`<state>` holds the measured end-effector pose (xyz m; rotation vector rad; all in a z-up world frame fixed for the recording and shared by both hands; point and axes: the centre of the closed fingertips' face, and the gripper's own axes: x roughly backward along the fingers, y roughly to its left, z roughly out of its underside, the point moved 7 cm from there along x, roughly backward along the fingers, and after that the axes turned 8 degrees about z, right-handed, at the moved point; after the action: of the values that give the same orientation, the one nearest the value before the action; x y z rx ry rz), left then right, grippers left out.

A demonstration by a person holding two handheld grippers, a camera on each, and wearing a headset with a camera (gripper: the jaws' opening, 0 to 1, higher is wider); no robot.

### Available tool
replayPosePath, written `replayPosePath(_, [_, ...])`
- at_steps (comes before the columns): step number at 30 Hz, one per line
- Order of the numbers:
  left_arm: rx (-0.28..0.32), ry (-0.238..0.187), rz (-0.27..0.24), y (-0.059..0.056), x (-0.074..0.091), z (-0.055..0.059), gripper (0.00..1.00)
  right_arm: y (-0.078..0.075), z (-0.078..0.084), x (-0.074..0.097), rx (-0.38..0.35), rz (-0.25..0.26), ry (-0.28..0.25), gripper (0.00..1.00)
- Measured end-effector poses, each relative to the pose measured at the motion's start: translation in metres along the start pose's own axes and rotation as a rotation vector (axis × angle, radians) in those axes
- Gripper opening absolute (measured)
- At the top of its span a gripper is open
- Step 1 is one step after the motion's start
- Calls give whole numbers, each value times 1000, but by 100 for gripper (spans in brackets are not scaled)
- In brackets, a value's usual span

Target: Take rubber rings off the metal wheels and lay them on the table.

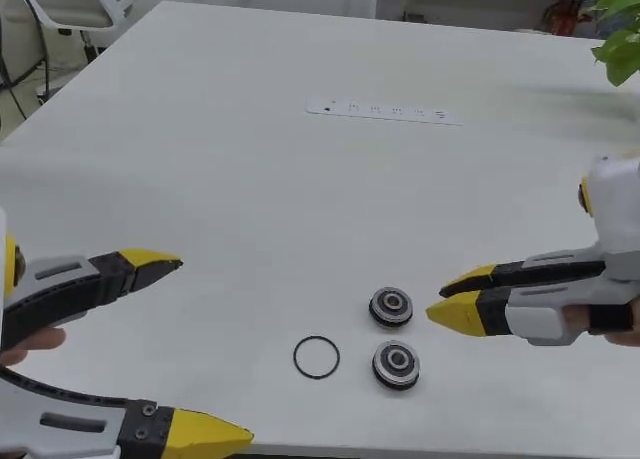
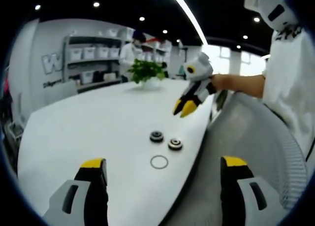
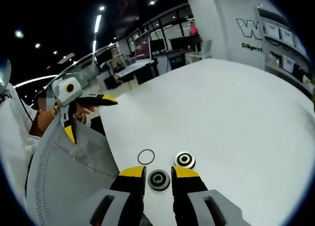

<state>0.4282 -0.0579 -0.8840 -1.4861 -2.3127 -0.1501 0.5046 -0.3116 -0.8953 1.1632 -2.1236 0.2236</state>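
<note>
Head view: a wide white table point(image 1: 250, 129) runs away from the person, matte and bare across most of its top. A flat white socket strip point(image 1: 383, 110) is set in it towards the far side. Two metal wheels sit close to the near edge, right of centre, one just behind the other and not touching: the farther wheel point(image 1: 391, 306) and the nearer wheel point(image 1: 397, 364). A black rubber ring point(image 1: 295, 358) lies flat on the table just left of the nearer wheel, clear of it. I cannot tell whether either wheel carries a ring.

The right gripper point(image 1: 437, 297) comes in from the right. Its yellow tips stand just beside the farther wheel, a narrow gap between them and nothing in it. In the right gripper view that wheel shows just ahead of the gap. The left gripper point(image 1: 215, 351) is at the lower left, its jaws spread wide and empty, well apart from the wheels.

Green leaves point(image 1: 622, 41) reach in at the far right corner, and an office chair point(image 1: 85, 4) stands beyond the far left corner. The left gripper view shows shelves with white bins, a potted plant on the table's far end and round ceiling lights. The right gripper view shows desks with screens and a white wall with lettering. A grey mesh chair back stands at the table's near edge in both.
</note>
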Motion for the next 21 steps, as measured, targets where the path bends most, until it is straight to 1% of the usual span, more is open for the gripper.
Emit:
replayPosePath(2, [-6, 3, 12, -1, 0, -4, 97, -2, 3, -1, -11, 4, 9, 18])
replayPosePath(3, [-14, 13, 22, -2, 0, -7, 97, -2, 4, -2, -16, 7, 10, 18])
replayPosePath(6, [-55, 38, 29, -2, 1, -12, 97, -5, 11, -6, -38, 12, 30, 18])
replayPosePath(8, [-75, 42, 35, -1, 1, -19, 97, -5, 14, -7, -37, 11, 45, 18])
replayPosePath(11, [-109, 33, 60, -2, -1, -33, 97, -5, 20, -10, -22, 19, 76, 17])
replayPosePath(13, [-135, 48, 77, -3, -2, -37, 96, -6, 24, -11, -16, 26, 101, 17])
replayPosePath(15, [-157, 67, 93, -3, -5, -42, 94, -6, 26, -12, -8, 26, 113, 17])
replayPosePath(16, [-166, 72, 96, -3, -6, -44, 93, -6, 27, -12, -10, 23, 117, 17])
replayPosePath(19, [-219, 91, 116, -2, -15, -53, 91, -6, 30, -13, -7, 19, 127, 17])
replayPosePath(21, [-240, 95, 127, -2, -20, -56, 90, -6, 31, -14, 0, 15, 135, 17])
